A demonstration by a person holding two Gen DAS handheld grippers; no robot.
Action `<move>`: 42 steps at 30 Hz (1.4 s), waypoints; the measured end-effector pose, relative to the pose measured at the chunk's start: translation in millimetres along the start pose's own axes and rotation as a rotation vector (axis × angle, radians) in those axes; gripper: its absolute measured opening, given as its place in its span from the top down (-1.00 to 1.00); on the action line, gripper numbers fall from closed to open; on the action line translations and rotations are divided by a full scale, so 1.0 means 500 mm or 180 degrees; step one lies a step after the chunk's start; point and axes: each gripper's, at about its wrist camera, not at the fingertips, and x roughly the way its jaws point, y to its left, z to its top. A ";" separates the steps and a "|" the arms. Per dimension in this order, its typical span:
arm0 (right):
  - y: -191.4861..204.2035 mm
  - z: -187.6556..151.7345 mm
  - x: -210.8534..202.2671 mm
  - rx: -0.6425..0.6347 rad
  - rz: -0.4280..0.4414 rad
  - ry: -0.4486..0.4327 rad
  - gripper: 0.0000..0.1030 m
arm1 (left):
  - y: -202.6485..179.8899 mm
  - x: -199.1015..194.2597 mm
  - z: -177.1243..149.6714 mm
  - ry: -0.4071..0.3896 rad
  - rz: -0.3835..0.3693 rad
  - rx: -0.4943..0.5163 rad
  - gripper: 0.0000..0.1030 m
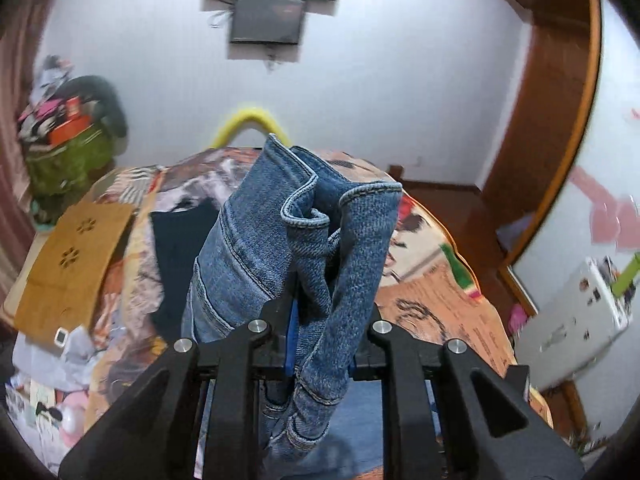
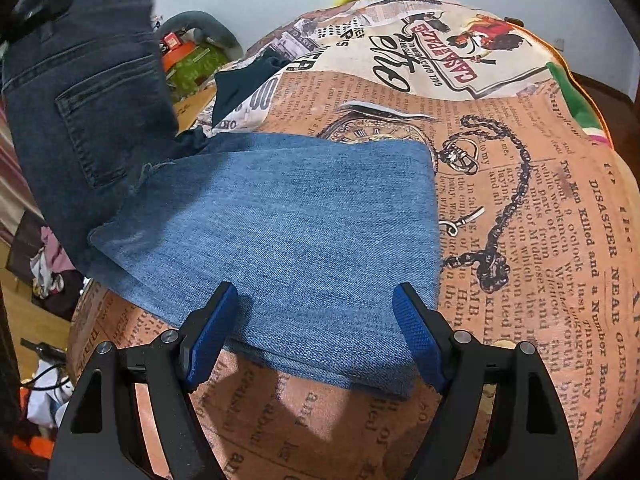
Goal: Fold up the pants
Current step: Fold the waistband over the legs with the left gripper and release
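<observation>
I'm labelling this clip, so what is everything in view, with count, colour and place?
jeans: one pair, blue, part flat on the bed, hem ends lifted
dark pants: one, navy, hanging at left in the right wrist view
bedspread: one, orange newsprint pattern, covering the bed
cardboard sheet: one, brown, left edge of bed
screen: one, black, on the white wall
left hand-held gripper: one, black, shut on jeans
right hand-held gripper: one, black with blue pads, open above the flat jeans
</observation>
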 end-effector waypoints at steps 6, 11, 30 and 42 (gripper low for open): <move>-0.003 -0.002 0.000 0.0034 0.0032 -0.0028 -0.51 | -0.108 0.065 -0.029 0.0298 -0.0202 0.0305 0.66; -0.005 0.002 -0.011 0.0061 0.0031 -0.0028 -0.49 | -0.145 0.141 -0.060 0.0976 -0.0409 0.0270 0.35; -0.010 -0.023 -0.042 0.0038 -0.0216 -0.0001 -0.46 | 0.065 0.196 -0.067 0.0830 0.0559 0.0526 -0.93; 0.000 -0.012 -0.004 0.0068 -0.0255 0.0116 -0.78 | 0.234 0.435 -0.138 0.1592 0.0983 0.0580 -0.95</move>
